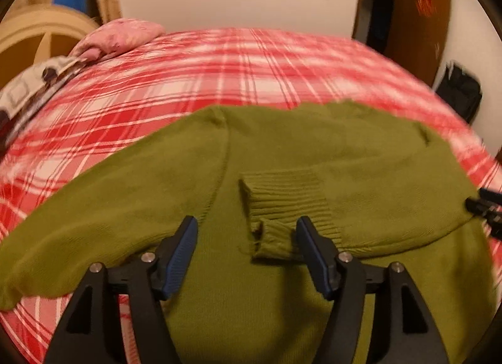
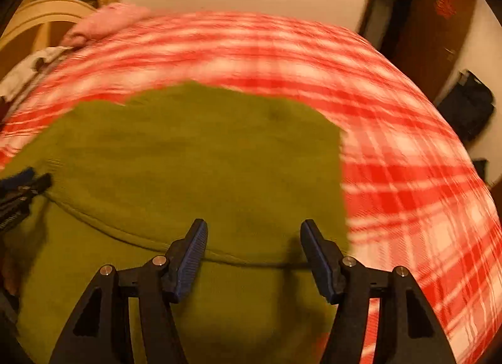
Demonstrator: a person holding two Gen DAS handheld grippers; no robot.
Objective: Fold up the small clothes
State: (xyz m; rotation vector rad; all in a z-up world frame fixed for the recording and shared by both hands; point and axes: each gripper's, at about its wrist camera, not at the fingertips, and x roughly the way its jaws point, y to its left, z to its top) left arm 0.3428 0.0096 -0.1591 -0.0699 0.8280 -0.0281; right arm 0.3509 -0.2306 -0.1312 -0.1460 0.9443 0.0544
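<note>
Left hand-held gripper [image 1: 247, 229] spread wide, empty, hovering just above a ribbed cuff [image 1: 282, 207] folded onto the green sweater [image 1: 360, 157]. Right hand-held gripper [image 2: 253, 232] likewise spread, empty, over the sweater's right edge. Sweater flat on the red plaid bed [image 1: 219, 63]; left sleeve [image 1: 94, 207] outstretched. Pink pillow [image 1: 122, 34] far left.

Bed [image 1: 238, 63] under a red-and-white plaid cover, filling most of both views; olive-green knit sweater [image 1: 282, 150] spread flat on its near part, one sleeve folded across the body, ribbed cuff [image 1: 282, 201] on top; pink pillow [image 1: 122, 34] at the far left corner; patterned cloth [image 1: 34, 85] at the left edge, blurred.
</note>
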